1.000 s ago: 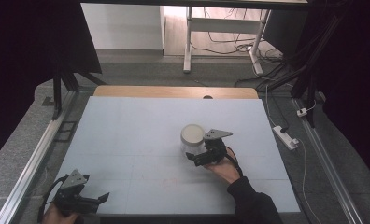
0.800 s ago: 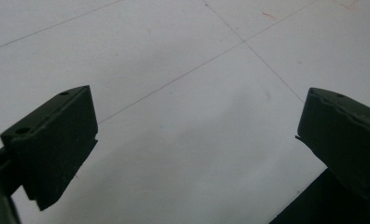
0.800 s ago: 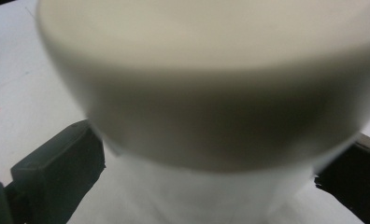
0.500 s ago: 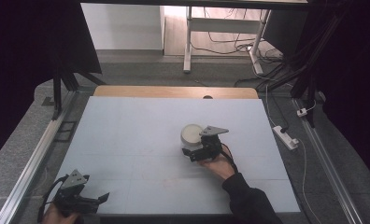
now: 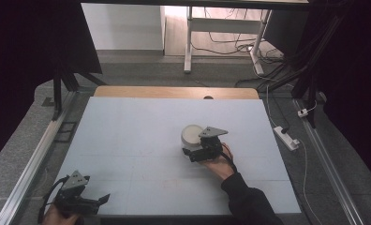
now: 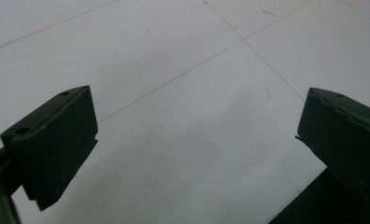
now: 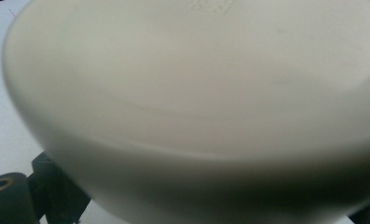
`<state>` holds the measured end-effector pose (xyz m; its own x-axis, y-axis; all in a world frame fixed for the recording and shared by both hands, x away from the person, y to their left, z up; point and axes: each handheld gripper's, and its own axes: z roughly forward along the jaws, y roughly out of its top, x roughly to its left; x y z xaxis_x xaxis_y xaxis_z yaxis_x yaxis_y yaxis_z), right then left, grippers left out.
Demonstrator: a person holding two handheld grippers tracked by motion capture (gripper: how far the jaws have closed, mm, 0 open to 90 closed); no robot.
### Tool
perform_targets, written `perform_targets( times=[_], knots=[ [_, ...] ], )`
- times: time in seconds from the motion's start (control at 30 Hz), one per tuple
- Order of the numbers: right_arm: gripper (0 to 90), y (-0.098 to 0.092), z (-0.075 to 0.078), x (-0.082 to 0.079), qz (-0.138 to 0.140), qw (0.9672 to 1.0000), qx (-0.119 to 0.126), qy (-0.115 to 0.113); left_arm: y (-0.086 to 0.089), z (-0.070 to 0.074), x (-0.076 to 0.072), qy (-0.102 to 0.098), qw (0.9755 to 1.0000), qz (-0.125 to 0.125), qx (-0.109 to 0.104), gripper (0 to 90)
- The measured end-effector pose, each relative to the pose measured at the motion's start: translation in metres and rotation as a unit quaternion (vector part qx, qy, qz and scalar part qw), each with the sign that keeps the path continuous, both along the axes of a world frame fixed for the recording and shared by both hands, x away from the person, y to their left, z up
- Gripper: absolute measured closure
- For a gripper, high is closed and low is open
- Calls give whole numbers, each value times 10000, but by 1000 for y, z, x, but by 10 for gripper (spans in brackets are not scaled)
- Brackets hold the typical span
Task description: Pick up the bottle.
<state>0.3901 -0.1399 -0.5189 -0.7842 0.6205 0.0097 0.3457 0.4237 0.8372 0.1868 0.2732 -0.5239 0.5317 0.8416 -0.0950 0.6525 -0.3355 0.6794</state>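
A white bowl [image 5: 191, 134] is seen near the middle of the table [image 5: 127, 126], pressed against the right tongs [image 5: 193, 153], whose grip cannot be told, while the left tongs [image 5: 97, 200] are held wide apart, empty, at the near left edge

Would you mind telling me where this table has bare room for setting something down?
The pale blue table top is bare across its far half up to the wooden strip, and along the left side above the left claw. The near right corner is free too. The only crowded spot is mid-right, where the right claw meets the round white container.
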Motion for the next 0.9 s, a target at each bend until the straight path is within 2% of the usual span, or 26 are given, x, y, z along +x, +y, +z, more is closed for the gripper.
perform_targets(
  times=[0.37, 0.53, 0.7, 0.9],
  knots=[
    [64, 0, 3, -1, 101, 9999, -121, -68, 0, 0, 0, 0, 10000, -6, 6, 0],
    [65, 1, 6, -3, 222, 9996, -160, 0, 0, 0, 0, 0, 10000, -9, 9, 0],
    [66, 2, 9, -7, 343, 9993, -78, 86, 0, 0, 0, -2, 10000, -5, 6, 0],
    [66, 7, 16, -16, 518, 9986, -65, -33, 0, 0, 0, -3, 10000, -5, 5, 0]
  ],
)
